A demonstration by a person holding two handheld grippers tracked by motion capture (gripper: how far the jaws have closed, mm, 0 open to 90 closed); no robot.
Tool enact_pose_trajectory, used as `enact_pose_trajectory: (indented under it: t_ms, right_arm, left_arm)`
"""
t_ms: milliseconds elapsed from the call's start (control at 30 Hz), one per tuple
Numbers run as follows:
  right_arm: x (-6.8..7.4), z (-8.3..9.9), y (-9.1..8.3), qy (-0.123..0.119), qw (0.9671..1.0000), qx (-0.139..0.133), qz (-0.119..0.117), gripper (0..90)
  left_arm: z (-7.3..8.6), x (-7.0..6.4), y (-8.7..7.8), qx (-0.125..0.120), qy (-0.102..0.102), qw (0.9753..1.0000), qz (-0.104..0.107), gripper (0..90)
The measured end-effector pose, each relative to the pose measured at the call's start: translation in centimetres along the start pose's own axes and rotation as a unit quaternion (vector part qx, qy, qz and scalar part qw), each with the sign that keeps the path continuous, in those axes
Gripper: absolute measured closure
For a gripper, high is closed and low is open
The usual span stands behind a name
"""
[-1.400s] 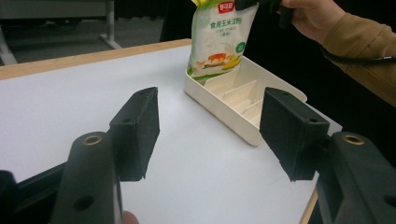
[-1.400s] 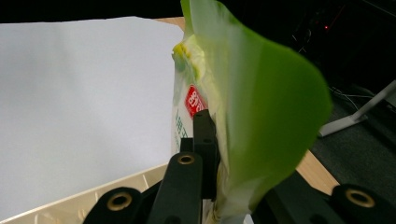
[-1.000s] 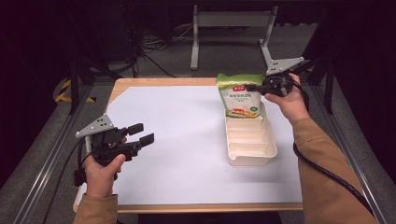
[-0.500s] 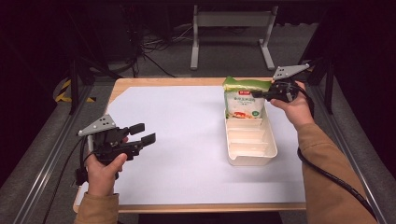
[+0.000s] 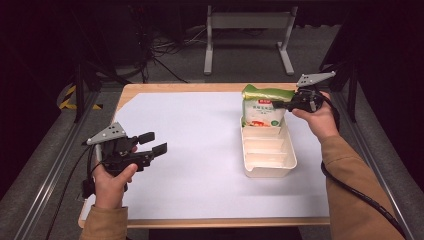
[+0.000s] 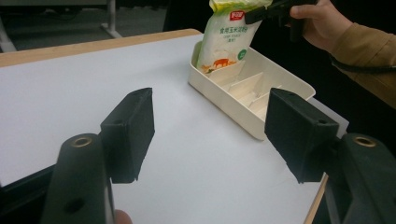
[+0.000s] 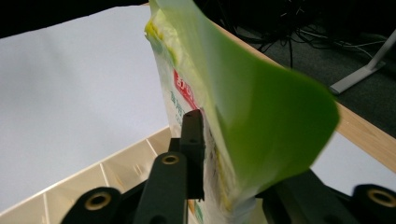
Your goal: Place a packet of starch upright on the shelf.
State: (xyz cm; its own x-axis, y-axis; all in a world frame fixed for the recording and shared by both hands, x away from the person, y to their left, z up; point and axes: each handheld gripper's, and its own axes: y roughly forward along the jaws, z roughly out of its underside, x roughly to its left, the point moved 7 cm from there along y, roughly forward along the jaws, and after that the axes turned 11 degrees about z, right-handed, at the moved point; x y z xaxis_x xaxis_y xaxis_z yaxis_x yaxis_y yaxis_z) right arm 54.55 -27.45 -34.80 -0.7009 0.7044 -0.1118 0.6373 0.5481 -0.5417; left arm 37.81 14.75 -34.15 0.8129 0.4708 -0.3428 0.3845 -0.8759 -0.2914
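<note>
Since the earlier frame the right claw (image 5: pixel 281 105) has raised the one green-topped white bag (image 5: pixel 262 106) upright, clamped, bottom in the single cream tray (image 5: pixel 268 167); left claw (image 5: pixel 156 143) apart.

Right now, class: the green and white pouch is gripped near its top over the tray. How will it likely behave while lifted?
The pouch is probably floppy: its green top flap curls over the right hand-held gripper. It looks fairly full, so it may sag or swing below the grip. Its glossy film could slip. Its bottom sits at the far end of the cream tray.
</note>
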Motion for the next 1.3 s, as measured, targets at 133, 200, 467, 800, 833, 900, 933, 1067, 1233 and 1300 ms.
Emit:
enact_pose_trajectory:
  t_ms: [133,200,467,800,833,900,933,1067,1233,1300]
  right_arm:
    - [0.1,-0.3,-0.2,0.021,0.9998,-0.007,0.000,64.2]
    - [0.2,-0.5,-0.4,0.021,0.9997,-0.015,0.003,58.1]
    - [0.1,-1.3,-1.7,0.041,0.9986,-0.024,0.022,41.6]
    - [0.1,-2.1,-4.4,0.042,0.9975,-0.035,0.044,34.3]
    - [0.0,-2.2,-4.8,0.043,0.9973,-0.036,0.048,33.6]
    - [0.0,-2.2,-5.6,0.043,0.9969,-0.036,0.055,31.9]
    - [0.1,-2.2,-5.9,0.045,0.9966,-0.037,0.059,31.1]
    - [0.3,-2.2,-7.5,0.044,0.9957,-0.042,0.070,29.1]
    - [0.9,-2.0,-9.2,0.038,0.9955,-0.052,0.071,28.5]
    - [1.2,-1.9,-9.9,0.034,0.9955,-0.057,0.069,28.0]
  left_arm:
    - [0.0,0.2,-0.1,-0.002,-0.004,1.0000,-0.001,32.1]
    - [0.0,0.2,-0.1,-0.003,-0.004,1.0000,-0.001,31.7]
    - [0.0,0.2,-0.2,-0.001,0.004,1.0000,-0.003,28.2]
    - [-0.1,0.0,-0.7,-0.009,0.027,0.9996,-0.006,14.2]
    - [-0.1,0.0,-0.8,-0.010,0.025,0.9996,-0.004,12.5]
    - [0.1,0.0,-0.9,-0.002,0.032,0.9995,0.000,10.2]
    - [0.2,0.0,-1.0,0.004,0.031,0.9995,0.002,9.8]
    - [0.2,0.1,-1.3,0.005,0.035,0.9994,-0.001,8.2]
    - [0.7,0.3,-1.5,0.016,0.058,0.9981,-0.011,5.8]
    - [0.7,0.4,-1.5,0.019,0.058,0.9981,-0.011,5.5]
